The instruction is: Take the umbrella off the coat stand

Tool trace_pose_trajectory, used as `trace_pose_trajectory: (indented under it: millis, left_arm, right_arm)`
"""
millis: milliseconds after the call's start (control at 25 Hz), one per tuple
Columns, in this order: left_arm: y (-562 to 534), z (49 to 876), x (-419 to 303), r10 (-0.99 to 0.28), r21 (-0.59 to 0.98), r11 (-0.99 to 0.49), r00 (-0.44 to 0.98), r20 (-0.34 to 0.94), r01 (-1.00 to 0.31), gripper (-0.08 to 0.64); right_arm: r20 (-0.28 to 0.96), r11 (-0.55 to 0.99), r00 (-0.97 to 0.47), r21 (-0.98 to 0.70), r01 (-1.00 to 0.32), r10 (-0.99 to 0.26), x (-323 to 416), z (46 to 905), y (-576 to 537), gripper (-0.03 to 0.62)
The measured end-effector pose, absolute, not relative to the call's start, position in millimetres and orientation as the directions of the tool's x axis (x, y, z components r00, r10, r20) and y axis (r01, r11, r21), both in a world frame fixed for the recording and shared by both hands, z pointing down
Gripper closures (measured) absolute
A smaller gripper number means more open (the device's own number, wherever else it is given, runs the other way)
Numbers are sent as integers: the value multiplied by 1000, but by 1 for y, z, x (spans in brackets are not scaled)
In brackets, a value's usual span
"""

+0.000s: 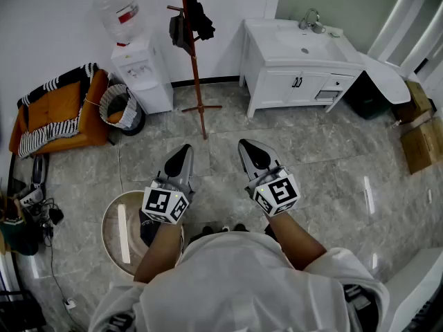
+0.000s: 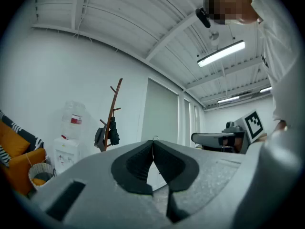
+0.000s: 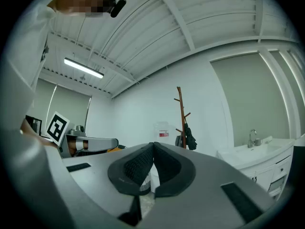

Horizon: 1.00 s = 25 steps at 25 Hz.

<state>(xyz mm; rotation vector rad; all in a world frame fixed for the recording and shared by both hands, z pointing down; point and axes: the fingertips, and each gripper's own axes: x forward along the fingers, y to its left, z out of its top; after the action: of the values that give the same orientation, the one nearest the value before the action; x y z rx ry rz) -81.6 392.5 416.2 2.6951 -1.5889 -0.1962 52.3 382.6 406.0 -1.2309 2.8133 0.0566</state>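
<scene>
The left gripper (image 1: 185, 148), jaws pressed together on nothing, points toward the reddish-brown wooden coat stand (image 1: 196, 75), well apart from it. The black folded umbrella (image 1: 201, 18) hangs near the stand's top; the right gripper (image 1: 243, 144) is likewise closed and empty.

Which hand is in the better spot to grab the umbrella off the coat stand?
Probably the left, just. In the head view the brown wooden coat stand with the black folded umbrella stands closer to the left hand-held gripper than to the right hand-held gripper. Both are shut, empty and far from it.
</scene>
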Motion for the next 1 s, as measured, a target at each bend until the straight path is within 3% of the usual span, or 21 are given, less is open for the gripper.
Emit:
trace_pose_trajectory:
  millis: [1000]
  left_arm:
    - [425,423,-31,-901,111,-432,423,-93,-895,545]
  right_arm:
    - [-166,778,-761,-77,-624,-627,111,402,407,577]
